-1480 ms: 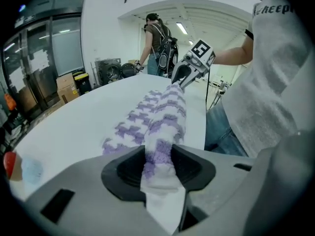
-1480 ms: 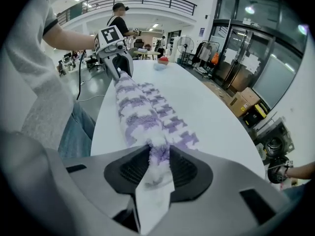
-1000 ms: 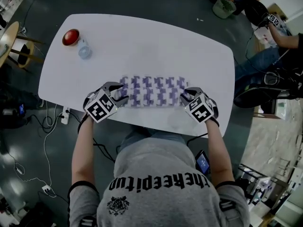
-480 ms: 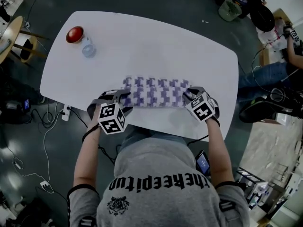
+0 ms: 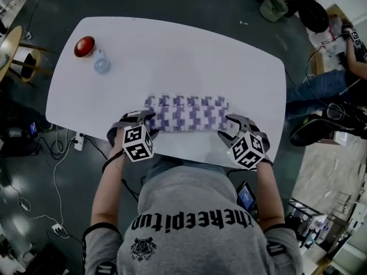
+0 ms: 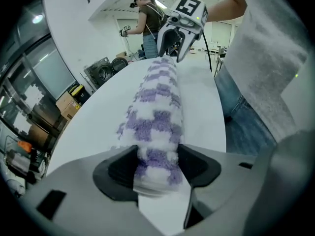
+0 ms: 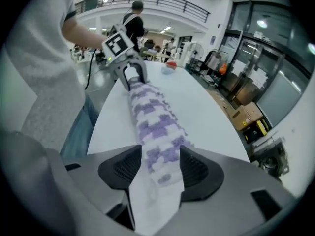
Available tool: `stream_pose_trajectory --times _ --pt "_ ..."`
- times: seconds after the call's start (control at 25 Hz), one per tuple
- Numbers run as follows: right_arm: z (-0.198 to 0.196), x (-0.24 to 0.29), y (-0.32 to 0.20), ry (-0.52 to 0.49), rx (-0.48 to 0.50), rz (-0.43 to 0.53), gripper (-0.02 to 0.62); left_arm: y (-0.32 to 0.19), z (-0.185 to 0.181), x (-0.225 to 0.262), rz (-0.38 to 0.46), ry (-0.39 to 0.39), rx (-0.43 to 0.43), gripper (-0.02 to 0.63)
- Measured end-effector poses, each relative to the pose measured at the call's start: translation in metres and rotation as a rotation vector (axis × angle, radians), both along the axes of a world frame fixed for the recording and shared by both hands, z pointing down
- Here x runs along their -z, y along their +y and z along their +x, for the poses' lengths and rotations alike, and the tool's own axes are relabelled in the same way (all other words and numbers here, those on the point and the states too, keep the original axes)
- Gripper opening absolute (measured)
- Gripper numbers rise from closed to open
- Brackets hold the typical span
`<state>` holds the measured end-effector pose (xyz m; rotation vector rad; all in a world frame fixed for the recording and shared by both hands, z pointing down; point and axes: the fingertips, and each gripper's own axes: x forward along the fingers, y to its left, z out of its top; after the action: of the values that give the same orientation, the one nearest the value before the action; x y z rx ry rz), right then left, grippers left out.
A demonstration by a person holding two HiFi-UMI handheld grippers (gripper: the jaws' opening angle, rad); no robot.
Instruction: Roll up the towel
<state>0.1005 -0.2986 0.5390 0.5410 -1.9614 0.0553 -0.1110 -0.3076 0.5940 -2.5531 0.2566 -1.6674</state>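
The purple-and-white checked towel (image 5: 186,113) lies as a long roll across the near part of the white table (image 5: 172,50). My left gripper (image 5: 147,122) stands at its left end and my right gripper (image 5: 228,129) at its right end. In the left gripper view the roll's end (image 6: 156,161) sits between that gripper's spread pads (image 6: 119,169), and the jaws have just been opening. In the right gripper view the other end (image 7: 161,157) lies between pads (image 7: 196,168) that have also just been opening, with bare table beside the towel. Each gripper faces the other along the roll.
A red dome button (image 5: 85,45) and a small clear cup (image 5: 102,66) stand at the table's far left corner. A wooden stool (image 5: 10,46) is off the left edge. Cables lie on the floor (image 5: 54,171), and a seated person (image 5: 344,44) is at the right.
Both grippers have opened their jaws at the towel's ends. The right gripper has drawn back toward the near table edge, and the left gripper has rolled and dropped a little.
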Motion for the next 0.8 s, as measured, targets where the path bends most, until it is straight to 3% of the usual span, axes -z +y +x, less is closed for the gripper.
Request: stream_pose_trajectory --times 0.16,0.24,0.4,0.64,0.8 --pt "0.005 -0.035 0.001 0.175 0.083 0.031 0.216 -0.004 -0.002 -0.004 0.016 -0.022 -0.019 0.239" --pt "0.001 -0.035 -0.005 0.195 0.074 0.054 0.129 -0.004 -0.007 -0.003 0.011 -0.024 -0.032 0.22" --pt "0.002 -0.028 -0.005 0.151 0.052 0.02 0.074 -0.001 -0.007 0.002 -0.056 0.009 -0.051 0.152" --pt "0.007 -0.025 0.001 0.081 0.037 -0.105 0.066 0.008 -0.003 0.007 -0.204 0.07 -0.092 0.143" --pt "0.023 -0.028 -0.001 0.018 -0.008 -0.147 0.069 0.008 0.012 0.005 -0.244 0.097 -0.078 0.15"
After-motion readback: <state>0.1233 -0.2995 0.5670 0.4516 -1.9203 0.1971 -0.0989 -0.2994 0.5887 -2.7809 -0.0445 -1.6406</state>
